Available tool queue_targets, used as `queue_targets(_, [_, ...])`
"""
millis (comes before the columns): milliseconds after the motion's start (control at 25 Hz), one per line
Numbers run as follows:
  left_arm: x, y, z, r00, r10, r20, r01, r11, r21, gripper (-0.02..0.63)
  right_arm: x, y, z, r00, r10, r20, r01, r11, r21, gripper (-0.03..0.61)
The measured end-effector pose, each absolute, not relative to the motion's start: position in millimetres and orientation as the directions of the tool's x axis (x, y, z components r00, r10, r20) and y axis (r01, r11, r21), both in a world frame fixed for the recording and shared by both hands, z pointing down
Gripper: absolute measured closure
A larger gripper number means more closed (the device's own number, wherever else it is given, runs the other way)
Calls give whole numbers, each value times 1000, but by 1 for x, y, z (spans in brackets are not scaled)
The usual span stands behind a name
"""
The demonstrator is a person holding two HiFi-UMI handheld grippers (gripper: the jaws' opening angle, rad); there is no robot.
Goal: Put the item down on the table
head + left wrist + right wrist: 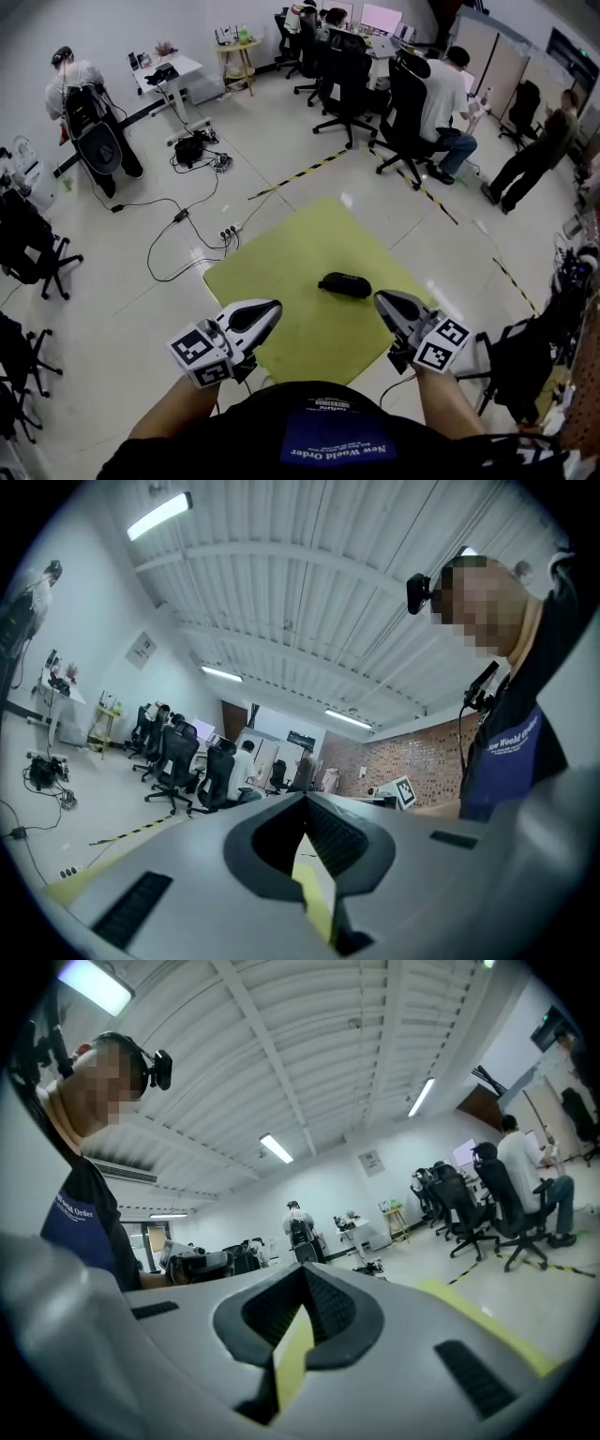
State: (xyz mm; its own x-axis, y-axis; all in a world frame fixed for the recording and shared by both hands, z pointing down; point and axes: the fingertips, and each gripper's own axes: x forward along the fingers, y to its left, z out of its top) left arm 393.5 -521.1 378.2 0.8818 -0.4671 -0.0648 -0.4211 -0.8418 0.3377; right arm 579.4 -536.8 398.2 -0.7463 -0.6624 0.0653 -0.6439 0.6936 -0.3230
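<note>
1. The item (344,284), a dark oblong case, lies flat on the yellow-green tabletop (281,272), near its middle. Neither gripper touches it.
2. The left gripper (268,312) hangs at the near edge of the tabletop, close to the person's torso (333,436), and points roughly level. In the left gripper view its jaws (305,803) meet at the tips with nothing between them.
3. The right gripper (384,304) sits opposite it at the near right, also clear of the case. In the right gripper view its jaws (302,1271) are pressed together and empty.
4. Judged from how things lie, the put-down step looks finished: the case rests on the surface on its own and both tools are away from it.
5. The next move seems to call for little. The hands should stay off the case so it is not nudged, and can settle to a rest pose. If the case needs moving, one gripper would have to open and approach it from above.
</note>
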Motion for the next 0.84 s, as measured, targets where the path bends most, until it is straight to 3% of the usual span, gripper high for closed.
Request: queue_targets(840, [394,-515,379,881,-470,-57,-424,-837,346,620,565,-531,397,-777,-624,87,-623,740,-254,591])
